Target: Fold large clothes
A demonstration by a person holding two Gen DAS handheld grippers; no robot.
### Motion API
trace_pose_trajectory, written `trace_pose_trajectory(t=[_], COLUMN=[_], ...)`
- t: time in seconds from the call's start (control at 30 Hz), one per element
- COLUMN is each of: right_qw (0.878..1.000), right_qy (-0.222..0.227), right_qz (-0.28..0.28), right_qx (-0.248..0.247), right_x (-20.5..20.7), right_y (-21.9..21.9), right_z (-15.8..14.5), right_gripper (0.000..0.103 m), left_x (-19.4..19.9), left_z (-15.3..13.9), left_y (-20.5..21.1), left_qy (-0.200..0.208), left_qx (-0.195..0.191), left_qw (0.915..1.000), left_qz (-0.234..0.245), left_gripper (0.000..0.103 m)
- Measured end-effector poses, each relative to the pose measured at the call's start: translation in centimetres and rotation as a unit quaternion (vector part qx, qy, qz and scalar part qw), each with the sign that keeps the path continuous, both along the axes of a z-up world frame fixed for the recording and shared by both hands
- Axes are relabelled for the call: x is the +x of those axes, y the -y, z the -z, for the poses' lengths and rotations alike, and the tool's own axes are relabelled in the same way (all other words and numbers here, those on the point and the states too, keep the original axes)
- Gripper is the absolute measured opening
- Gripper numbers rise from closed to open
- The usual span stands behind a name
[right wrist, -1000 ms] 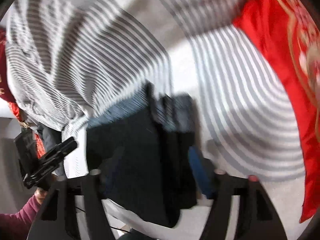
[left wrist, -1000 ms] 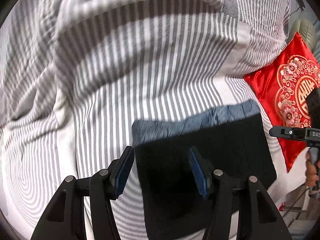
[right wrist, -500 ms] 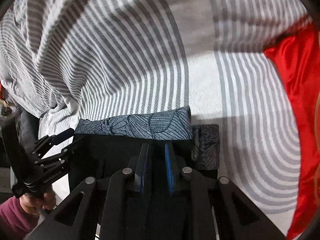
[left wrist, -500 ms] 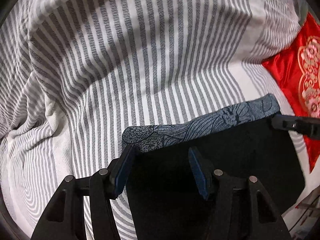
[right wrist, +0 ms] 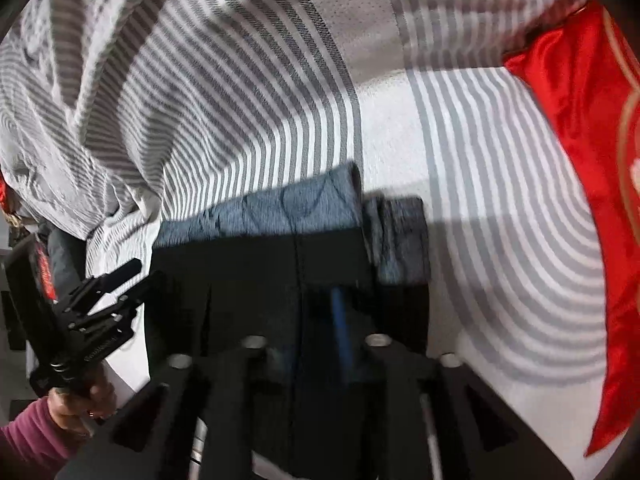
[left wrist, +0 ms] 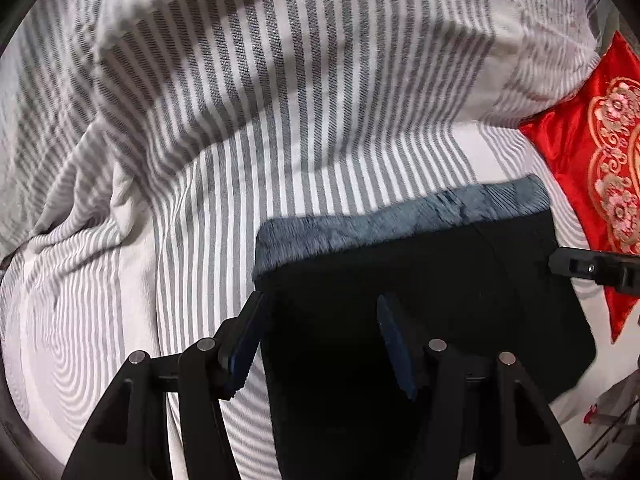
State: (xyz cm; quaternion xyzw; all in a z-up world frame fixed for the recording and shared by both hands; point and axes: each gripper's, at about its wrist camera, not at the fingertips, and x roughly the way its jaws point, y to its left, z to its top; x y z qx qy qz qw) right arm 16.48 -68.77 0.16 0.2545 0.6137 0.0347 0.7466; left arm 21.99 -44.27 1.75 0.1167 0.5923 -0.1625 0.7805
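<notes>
Striped grey-and-white bedding [left wrist: 280, 128] covers the bed under both of my tools, rumpled into a ridge toward the far left. My left gripper [left wrist: 318, 340] has its jaws spread wide and holds nothing; the near left corner of the dark folded garment [left wrist: 420, 312] lies between them, beneath the pads. My right gripper [right wrist: 320, 312] looks nearly closed, jaws drawn close over the garment's dark top layer, but motion blur means I cannot tell whether cloth is actually pinched.

That garment sits flat on the bed as a compact dark rectangle, with a blue-grey patterned band [left wrist: 400, 220] along its far edge and a narrower layer poking out on the right side in the right wrist view.

I judge the fold is nearly finished, and the step in hand is tidying or closing the last fold. Next I would need a firm bite on the near edge with both tools, carrying it evenly toward the band.

Open striped bedding lies ahead and to the left. A red embroidered cushion [left wrist: 592, 168] sits just beside the garment's right edge, so room there is tight.
</notes>
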Motion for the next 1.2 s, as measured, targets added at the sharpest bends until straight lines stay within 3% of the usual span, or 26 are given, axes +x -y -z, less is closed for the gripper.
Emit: trace_pose_trajectory(t=[0.03, 0.07, 0.2, 0.27, 0.33, 0.37, 0.47, 0.67, 0.73, 0.97, 1.2], right_qw=[1.0, 0.999, 0.996, 0.993, 0.991, 0.991, 0.99, 0.985, 0.986, 0.983, 0.982], right_qy=[-0.002, -0.003, -0.006, -0.029, -0.052, -0.056, -0.063, -0.06, -0.068, -0.067, -0.072], right_qz=[0.003, 0.005, 0.004, -0.003, -0.002, 0.003, 0.014, -0.021, -0.016, -0.025, -0.03], right_qx=[-0.023, -0.048, -0.086, -0.111, -0.122, -0.123, -0.122, -0.158, -0.152, -0.167, -0.175], right_x=[-0.9, -1.7, -5.3, -6.3, -7.0, -7.1, -6.9, -6.4, -6.3, -6.4, -5.2], right_y=[-0.5, -1.0, -3.0, -3.8, -4.1, -4.0, -3.6, -4.5, -4.4, -4.9, -5.5], right_z=[-0.5, -0.9, -1.9, -1.1, 0.3, 0.9, 1.5, 1.2, 1.4, 1.0, 1.3], right_gripper=[0.07, 0.079, 0.079, 0.079, 0.079, 0.079, 0.081, 0.082, 0.083, 0.085, 0.085], left_x=[-0.8, -1.8, -4.4, -5.2, -5.5, -5.6, -5.9, -5.6, -5.3, -5.0, -4.5], left_z=[-0.1, -0.1, 0.7, 1.1, 1.4, 1.6, 2.0, 2.5, 2.7, 3.1, 3.8], left_y=[0.0, 0.1, 0.5, 0.7, 0.9, 1.1, 1.8, 2.0, 2.3, 2.6, 2.8], left_qy=[0.0, -0.003, -0.013, -0.01, -0.007, -0.012, -0.003, -0.015, -0.025, -0.033, -0.047], left_qx=[0.003, 0.007, 0.022, 0.034, 0.03, 0.025, 0.045, 0.045, 0.045, 0.056, 0.061], left_qw=[1.0, 1.0, 0.9997, 0.9994, 0.9995, 0.9996, 0.9988, 0.9988, 0.9985, 0.9978, 0.997], left_qz=[-0.001, -0.001, -0.002, 0.0, 0.004, 0.007, 0.018, 0.016, 0.019, 0.011, 0.009], left_gripper=[0.059, 0.059, 0.059, 0.059, 0.073, 0.079, 0.08, 0.086, 0.095, 0.102, 0.102])
